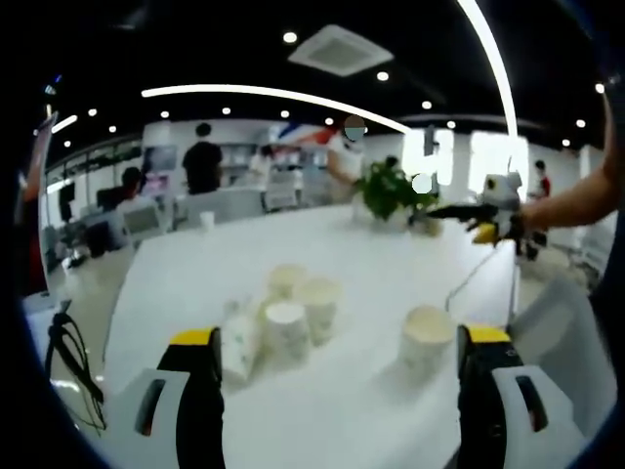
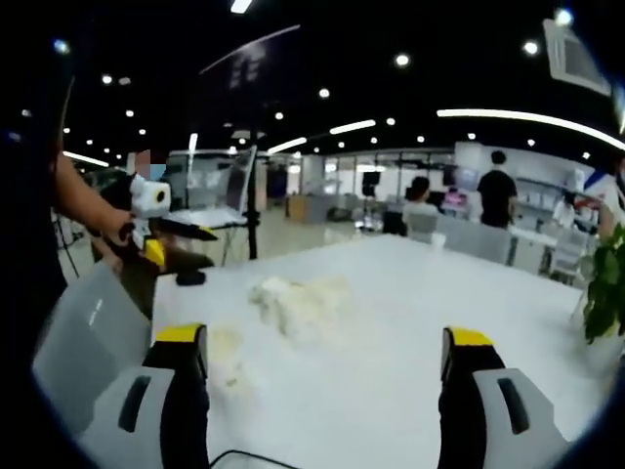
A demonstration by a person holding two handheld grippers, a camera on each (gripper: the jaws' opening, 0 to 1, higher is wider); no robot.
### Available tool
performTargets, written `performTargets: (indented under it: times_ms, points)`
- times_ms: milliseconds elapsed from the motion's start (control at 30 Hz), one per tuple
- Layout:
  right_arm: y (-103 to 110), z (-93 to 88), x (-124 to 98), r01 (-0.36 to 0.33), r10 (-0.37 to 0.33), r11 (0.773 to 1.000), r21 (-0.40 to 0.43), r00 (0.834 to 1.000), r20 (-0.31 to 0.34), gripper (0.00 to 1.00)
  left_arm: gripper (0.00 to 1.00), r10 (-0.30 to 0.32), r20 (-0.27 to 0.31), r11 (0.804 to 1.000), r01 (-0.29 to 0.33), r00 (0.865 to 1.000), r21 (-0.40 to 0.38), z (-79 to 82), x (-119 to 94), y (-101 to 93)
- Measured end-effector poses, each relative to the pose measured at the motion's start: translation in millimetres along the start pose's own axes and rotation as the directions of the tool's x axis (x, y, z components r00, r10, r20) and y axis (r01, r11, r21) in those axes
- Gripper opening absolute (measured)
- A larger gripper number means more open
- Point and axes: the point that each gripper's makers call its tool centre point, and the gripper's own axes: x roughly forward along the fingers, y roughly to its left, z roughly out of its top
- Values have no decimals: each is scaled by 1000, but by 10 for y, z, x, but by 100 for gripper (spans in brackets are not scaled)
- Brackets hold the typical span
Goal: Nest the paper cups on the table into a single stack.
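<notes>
Several white paper cups (image 1: pixel 293 318) stand close together on the white table (image 1: pixel 352 410), and one of them (image 1: pixel 239 344) leans or lies at the left of the group. Apart from them, to the right, a single cup (image 1: pixel 427 338) sits upright. My left gripper (image 1: pixel 339 337) is open just short of the cups, with nothing between its jaws. The right gripper (image 1: pixel 479 217) hovers at the table's far right in a person's hand. In the right gripper view the cups (image 2: pixel 296 298) are a blurred pale cluster ahead of my open right gripper (image 2: pixel 323 335). The left gripper (image 2: pixel 156 230) shows at the left.
A potted plant (image 1: pixel 389 191) stands on the far side of the table, also at the right edge as the plant (image 2: pixel 607 283). A small cup (image 1: pixel 207 220) sits far back. Black cables (image 1: pixel 73 362) hang off the left. People and desks fill the background.
</notes>
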Motion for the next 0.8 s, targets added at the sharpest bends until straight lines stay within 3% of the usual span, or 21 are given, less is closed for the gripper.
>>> performTargets:
  times_ms: [400,467,533,700,800]
  points:
    - [-37,-152,356,-28,28,1000,5,999,-40,96,98,25,-12,999,-26,1000,-19,-111,-28,46]
    - [-21,-171,416,-44,44,999,4,998,-46,95,98,27,-1,1000,-27,1000,-14,-112,-15,60]
    - [-16,-186,467,-52,52,999,6,997,-51,95,98,-5,60,1000,4,998,18,-5,-2,14]
    - [33,-214,601,-77,77,997,5,995,-60,96,98,-16,41,999,14,999,39,-21,27,43]
    - [40,-261,687,-85,84,996,-5,994,-72,98,98,-12,-3,999,13,1000,46,-105,45,82]
